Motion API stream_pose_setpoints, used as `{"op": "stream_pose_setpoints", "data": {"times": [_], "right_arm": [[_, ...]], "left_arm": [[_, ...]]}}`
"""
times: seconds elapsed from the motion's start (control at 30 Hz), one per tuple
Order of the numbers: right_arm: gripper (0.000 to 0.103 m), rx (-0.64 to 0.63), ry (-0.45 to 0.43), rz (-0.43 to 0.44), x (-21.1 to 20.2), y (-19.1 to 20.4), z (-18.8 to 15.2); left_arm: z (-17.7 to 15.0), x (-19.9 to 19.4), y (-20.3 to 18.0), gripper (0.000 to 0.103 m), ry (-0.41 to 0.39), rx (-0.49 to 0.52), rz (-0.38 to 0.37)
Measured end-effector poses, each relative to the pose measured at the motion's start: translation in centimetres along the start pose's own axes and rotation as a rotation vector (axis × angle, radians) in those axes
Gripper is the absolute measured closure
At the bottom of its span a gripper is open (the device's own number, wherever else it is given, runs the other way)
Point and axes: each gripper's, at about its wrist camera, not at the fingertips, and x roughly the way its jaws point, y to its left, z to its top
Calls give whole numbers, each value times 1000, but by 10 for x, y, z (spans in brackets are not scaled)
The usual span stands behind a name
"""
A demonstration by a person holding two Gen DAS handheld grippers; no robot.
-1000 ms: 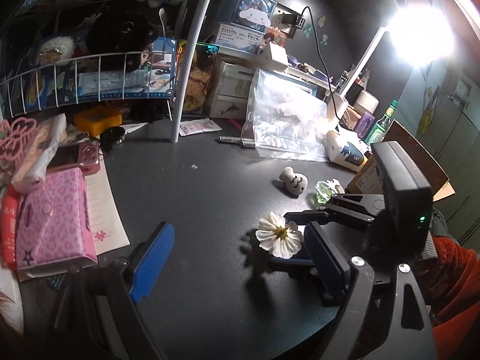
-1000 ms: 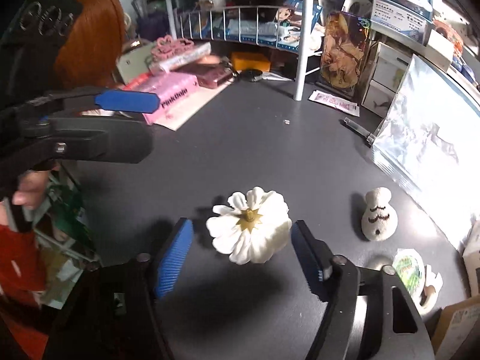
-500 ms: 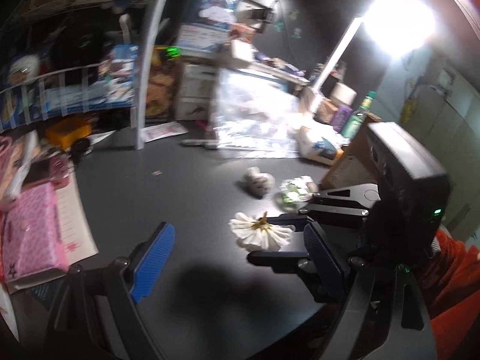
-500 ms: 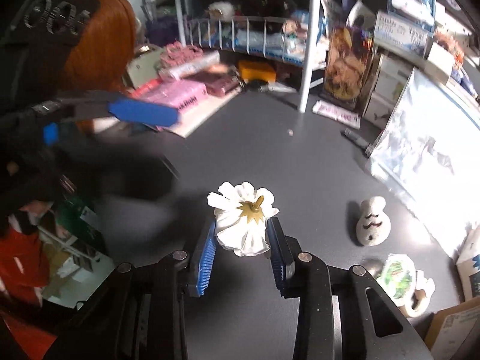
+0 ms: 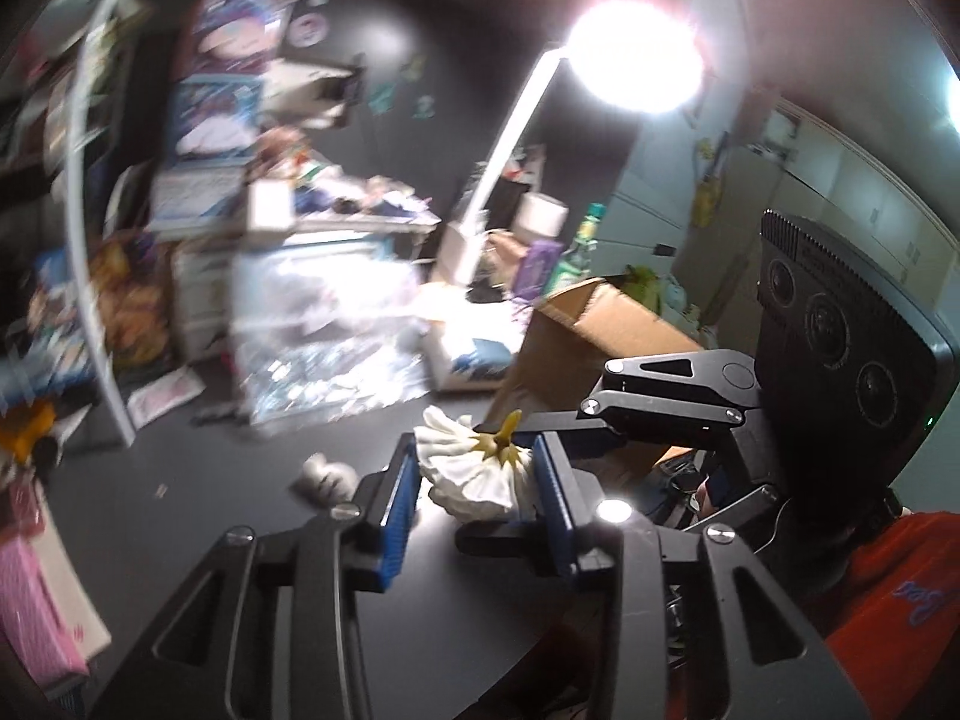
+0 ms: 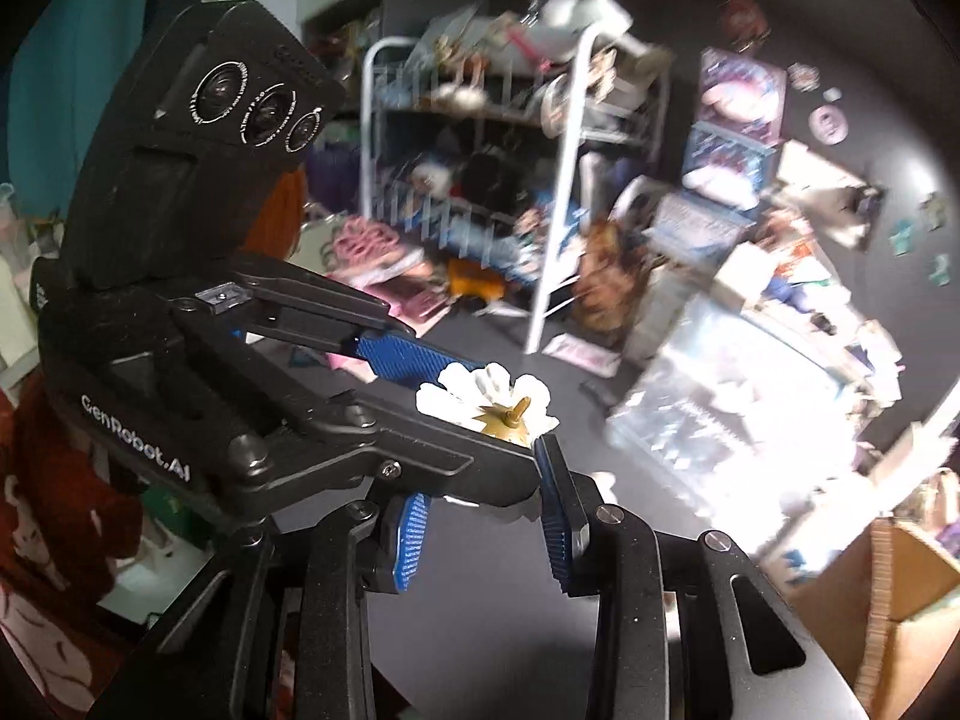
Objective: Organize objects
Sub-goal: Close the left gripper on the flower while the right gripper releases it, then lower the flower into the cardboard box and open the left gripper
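Observation:
A white flower-shaped object (image 5: 474, 468) with a yellow centre is held up above the dark desk (image 5: 198, 498). My left gripper (image 5: 474, 510) has closed its blue pads around it. My right gripper (image 6: 480, 516) crosses it from the right and also has the flower (image 6: 486, 399) between its pads. Whether both grip firmly cannot be told. A small grey-white figurine (image 5: 324, 474) lies on the desk just left of the flower.
An open cardboard box (image 5: 576, 330) stands right behind the flower, also in the right wrist view (image 6: 900, 588). A clear plastic bag (image 5: 324, 330), a white wire rack (image 6: 540, 192), pink items (image 5: 30, 600) at the left and a bright lamp (image 5: 636, 54) surround the desk.
The right gripper lifted the flower off the desk. The left gripper swung right and closed around the flower. Both views tilted up and blurred.

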Motion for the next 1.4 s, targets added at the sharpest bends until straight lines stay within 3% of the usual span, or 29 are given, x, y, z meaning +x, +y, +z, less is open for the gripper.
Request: {"op": "stream_pose_setpoints", "data": {"times": [0.27,0.5,0.77,0.83,0.87,0.9,0.93,1.1,1.4], "right_arm": [[76,33,-30,-144,-61,-48,-8],[76,125,-11,-205,-94,-105,-30],[76,221,73,-233,-101,-159,-58],[74,234,88,-240,-101,-165,-63],[65,241,97,-243,-101,-168,-65],[51,245,110,-244,-100,-170,-67],[45,245,114,-246,-101,-171,-69],[42,248,130,-268,-101,-176,-77],[42,255,121,-273,-102,-173,-72]], "left_arm": [[54,47,-50,72,32,93,-101],[86,113,-85,73,122,126,-186],[100,174,-105,73,225,143,-188],[101,180,-107,60,235,159,-170],[102,181,-109,54,232,168,-157],[102,180,-108,39,223,174,-144],[103,179,-108,33,214,174,-137],[107,168,-101,25,176,169,-110],[103,128,-82,24,78,144,-33]]}}
